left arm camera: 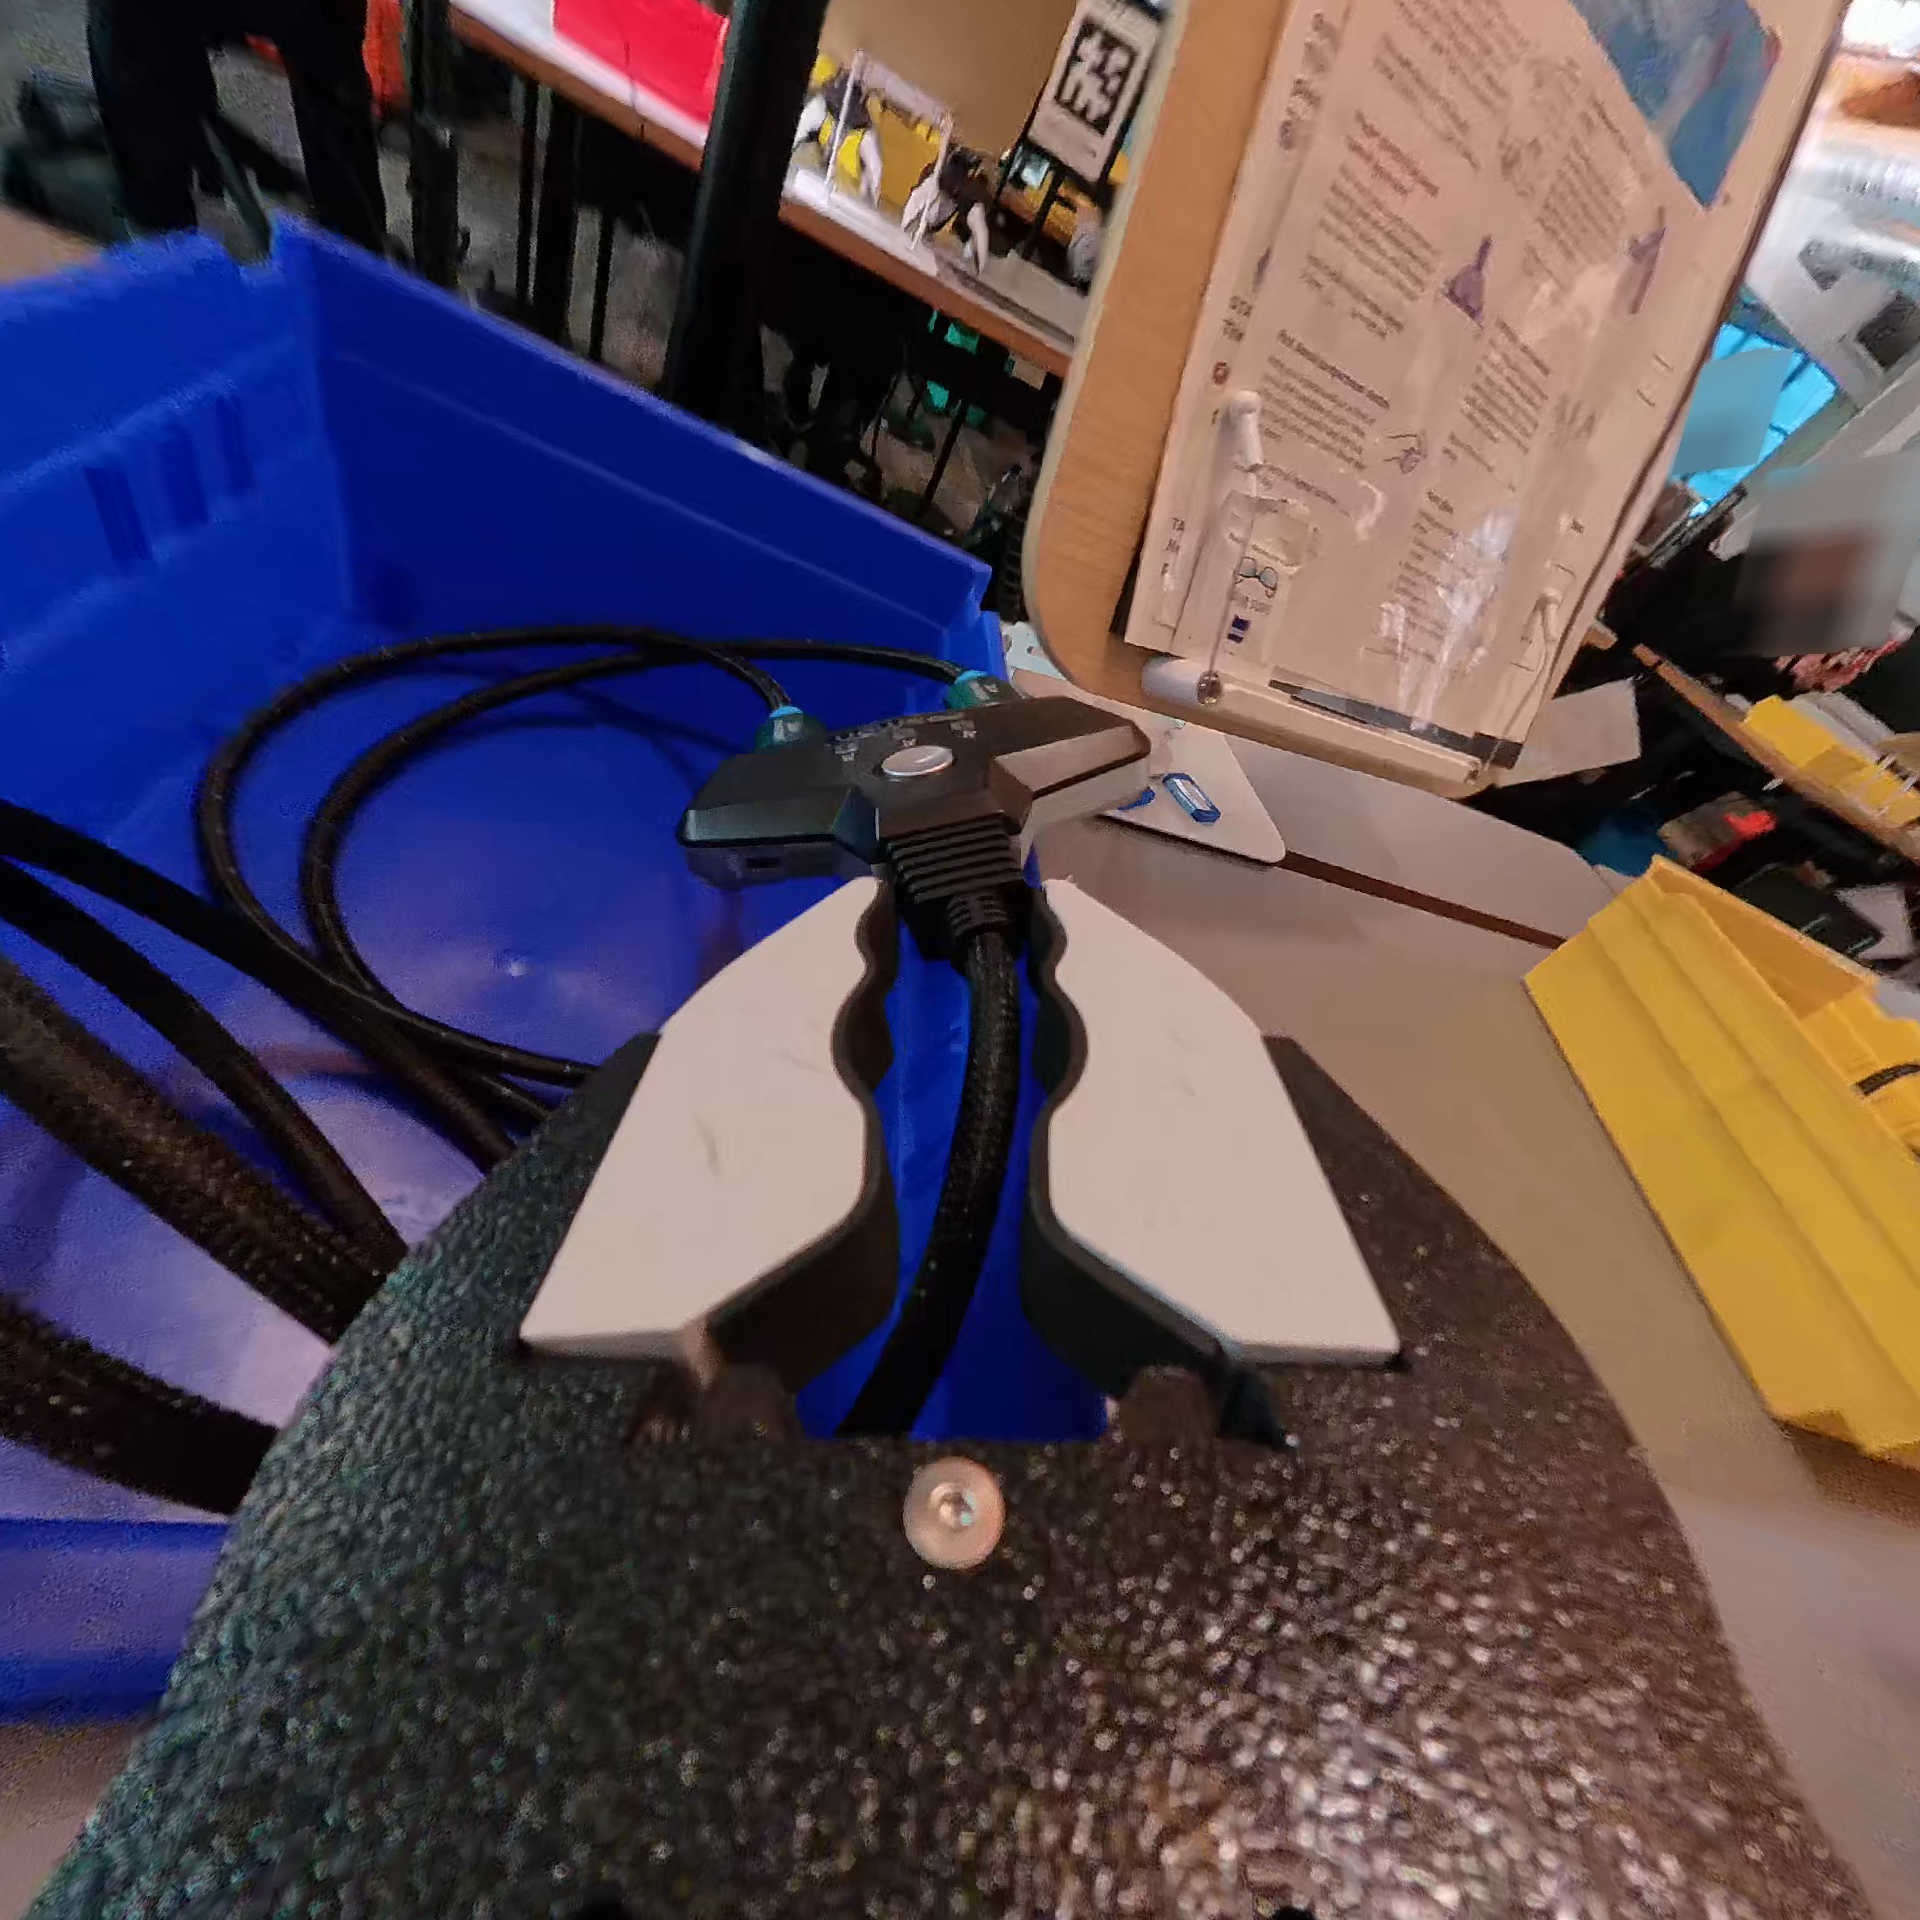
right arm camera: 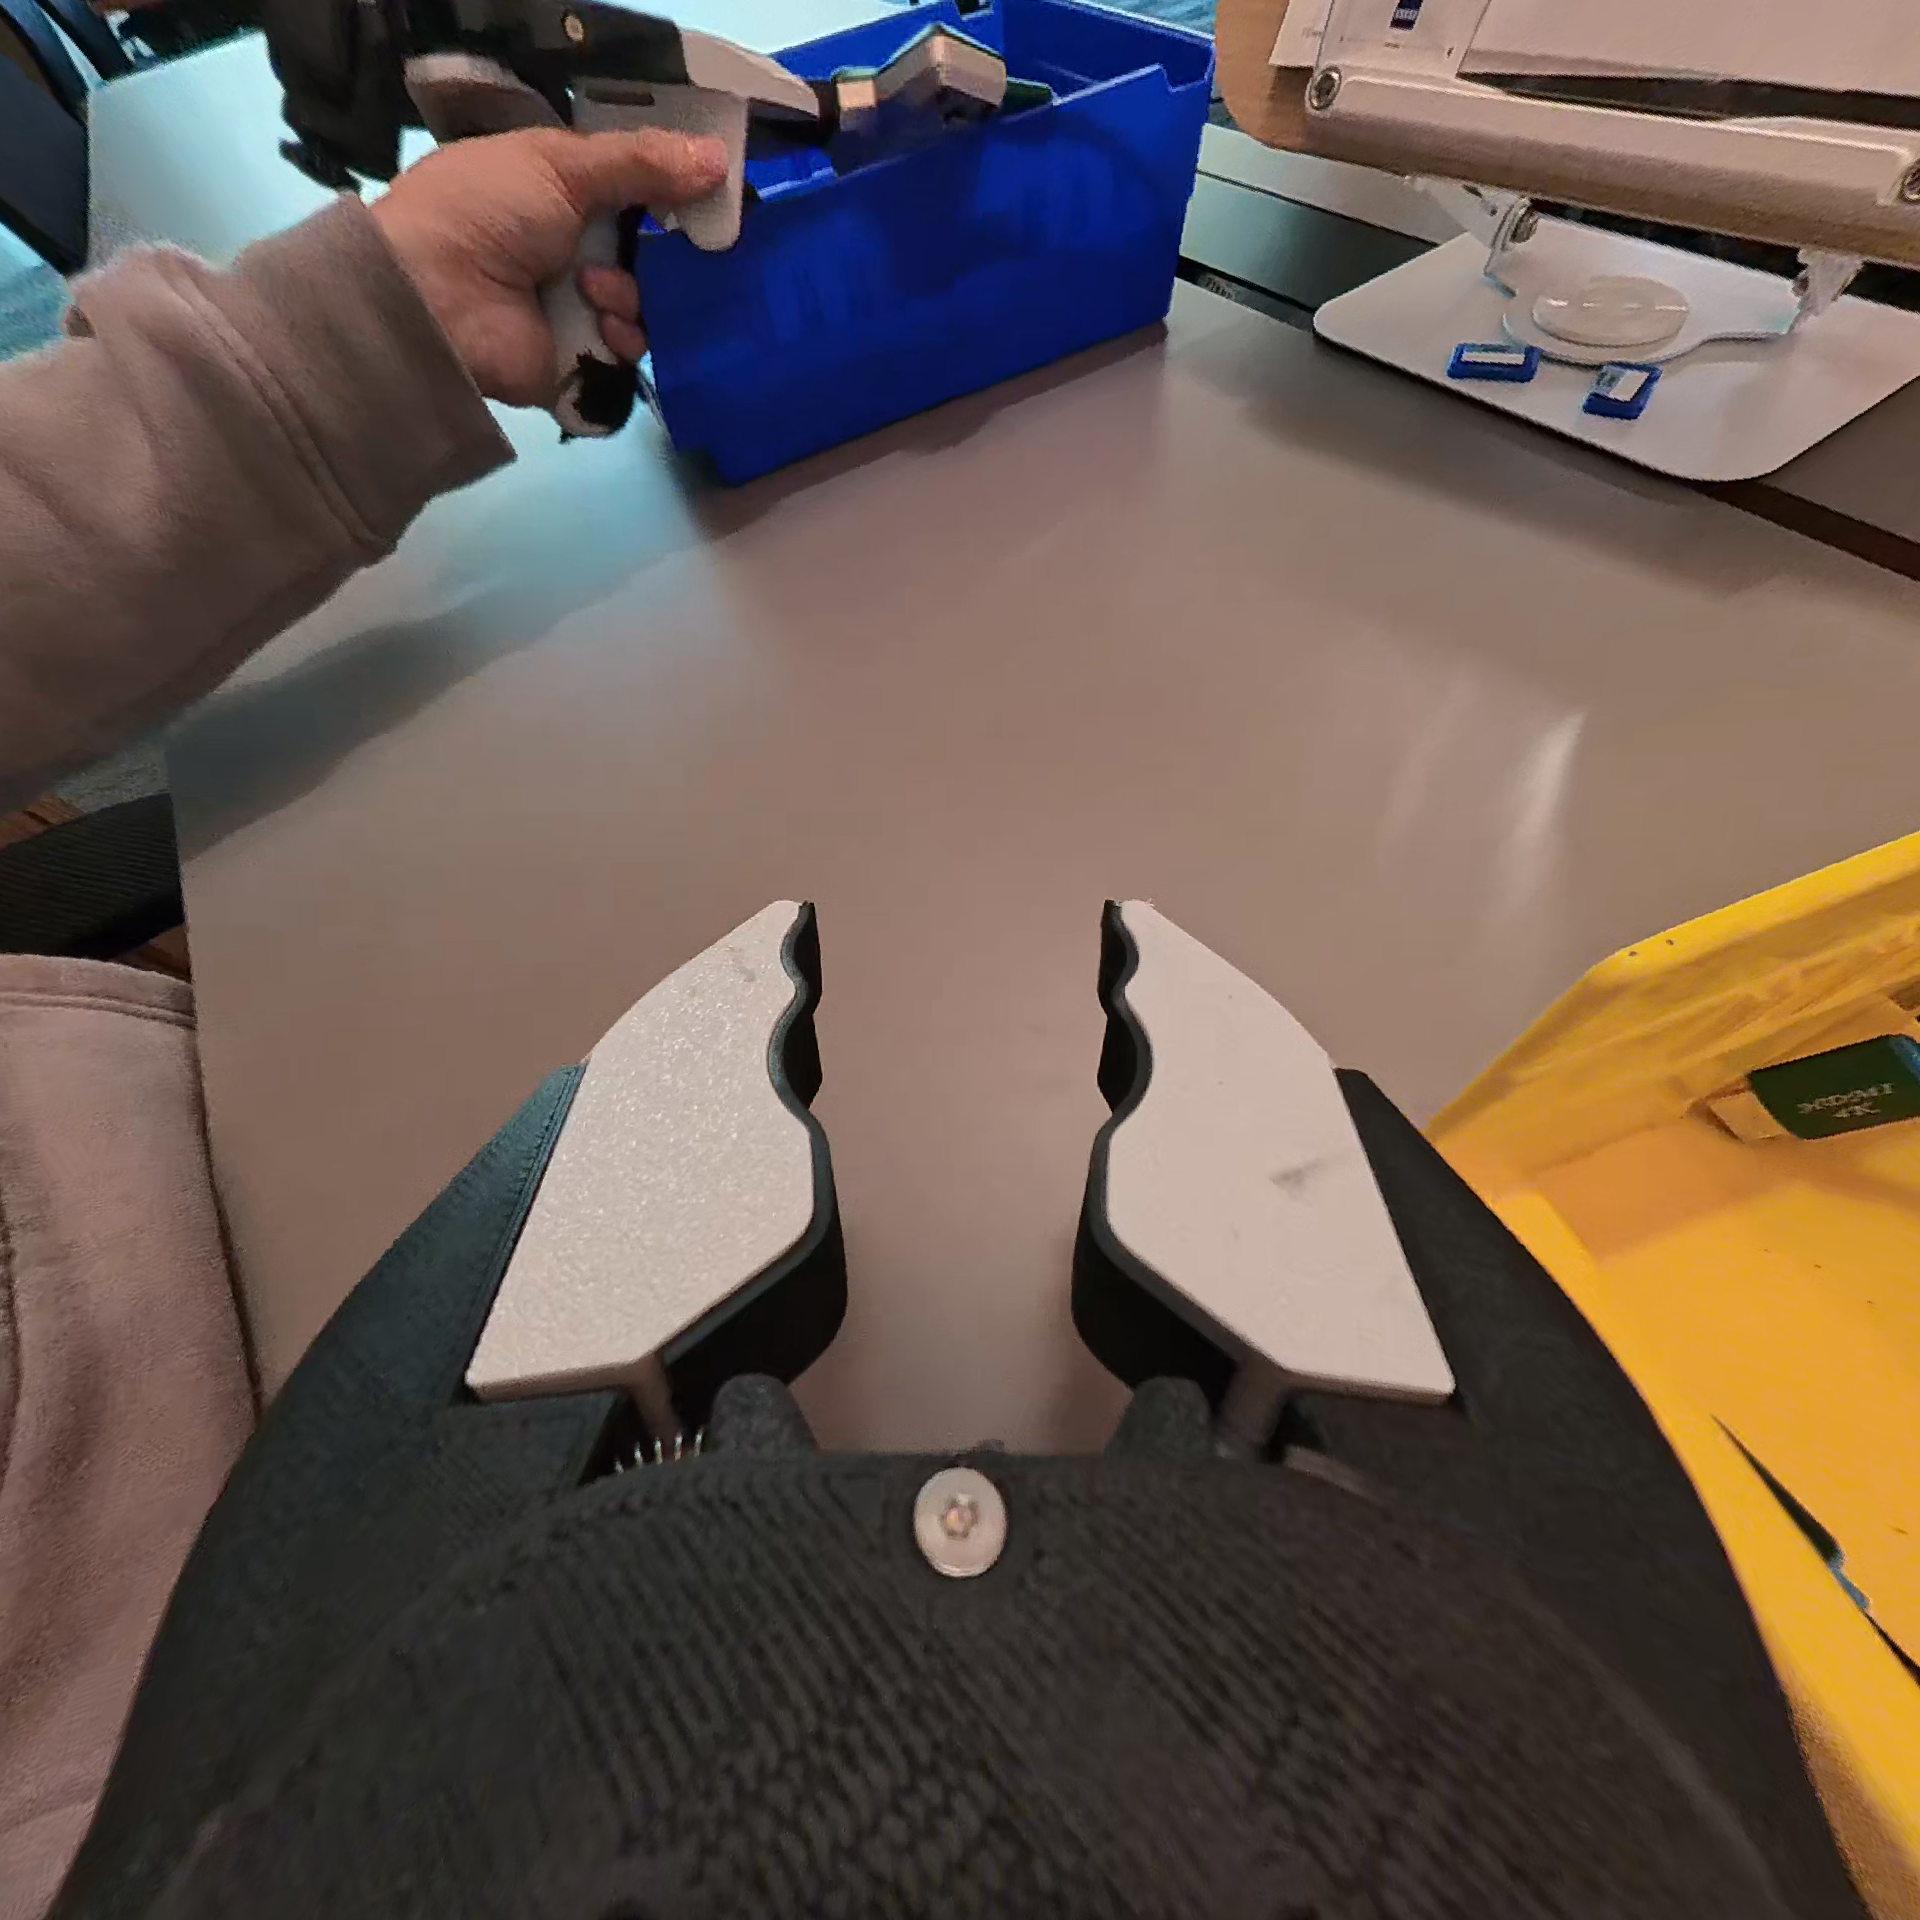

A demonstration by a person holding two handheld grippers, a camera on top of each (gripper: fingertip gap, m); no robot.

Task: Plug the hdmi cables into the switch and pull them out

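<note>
**Inspector:** Left gripper [left arm camera: 954, 914]: jaws narrowed on the ribbed strain relief of the switch [left arm camera: 914, 774], lifting it above the blue bin [left arm camera: 312, 499]. Its braided lead runs back between the fingers.

**Assistant:** And the cables?

**Inspector:** Two HDMI cables [left arm camera: 343, 790], teal-collared plugs, seated in the switch's far ports; their loops lie in the bin.

**Assistant:** Right gripper [right arm camera: 961, 920]?

**Inspector:** Jaws wide, holding nothing, low over the grey table [right arm camera: 1039, 623], with a yellow bin [right arm camera: 1662, 1299] just beside it.

**Assistant:** Risks?

**Inspector:** In my judgement, the hold is on the lead's collar, not the body; pulling a plug could swivel the switch or drag it free. Slack loops may snag the bin wall.
</note>
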